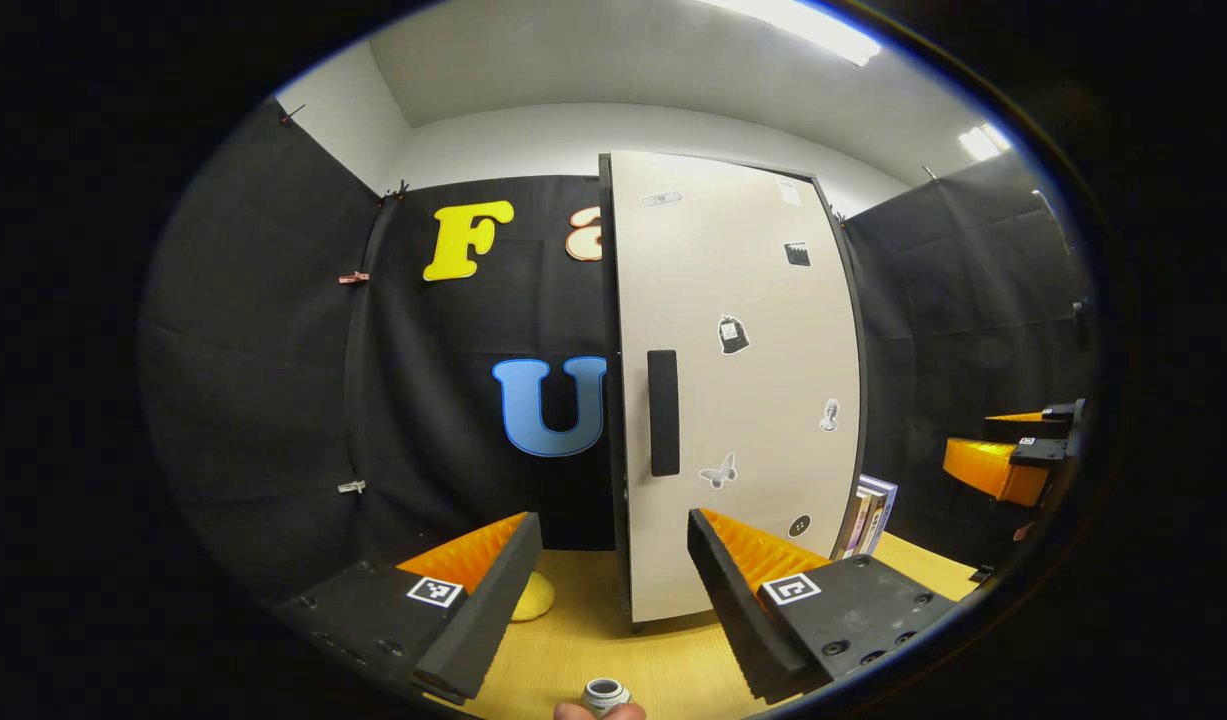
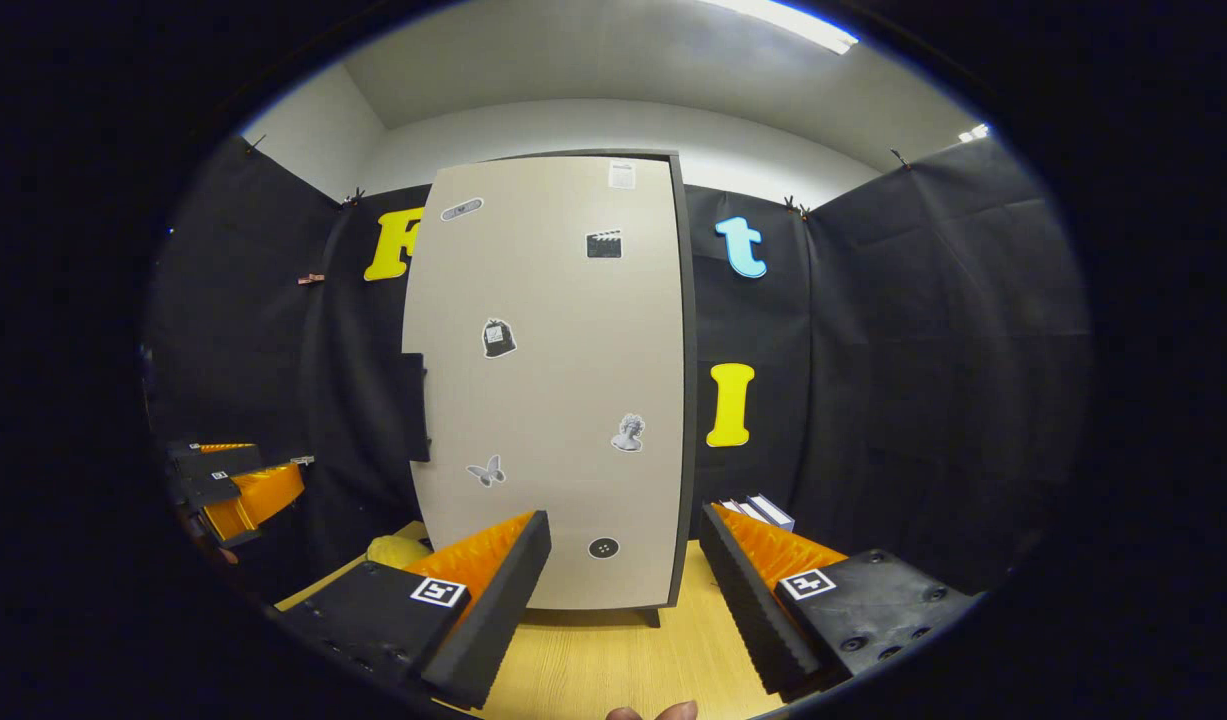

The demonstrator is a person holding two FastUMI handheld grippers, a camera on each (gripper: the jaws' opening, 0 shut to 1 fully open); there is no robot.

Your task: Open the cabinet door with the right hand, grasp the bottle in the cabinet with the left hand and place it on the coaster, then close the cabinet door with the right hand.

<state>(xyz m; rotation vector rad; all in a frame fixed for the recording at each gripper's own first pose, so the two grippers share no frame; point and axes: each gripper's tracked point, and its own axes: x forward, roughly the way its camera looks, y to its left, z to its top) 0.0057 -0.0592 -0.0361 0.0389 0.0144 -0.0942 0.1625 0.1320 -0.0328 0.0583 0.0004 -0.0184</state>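
Note:
A tall beige cabinet (image 1: 743,400) stands on the wooden table with its door (image 2: 553,400) shut; a black handle (image 1: 663,412) runs down the door's left edge, seen as handle (image 2: 413,405) in the right gripper view. My left gripper (image 1: 613,590) is open, held back from the door near the handle. My right gripper (image 2: 623,590) is also open, facing the door's lower part from a distance. Each gripper shows at the side of the other's view: right gripper (image 1: 1013,455), left gripper (image 2: 233,490). The bottle is hidden inside.
A yellow object (image 1: 533,597) lies on the table (image 1: 593,650) left of the cabinet, also seen as yellow object (image 2: 398,550). Books (image 1: 873,515) stand at the cabinet's right side. A small grey cap (image 1: 605,693) and fingertips show at the bottom edge.

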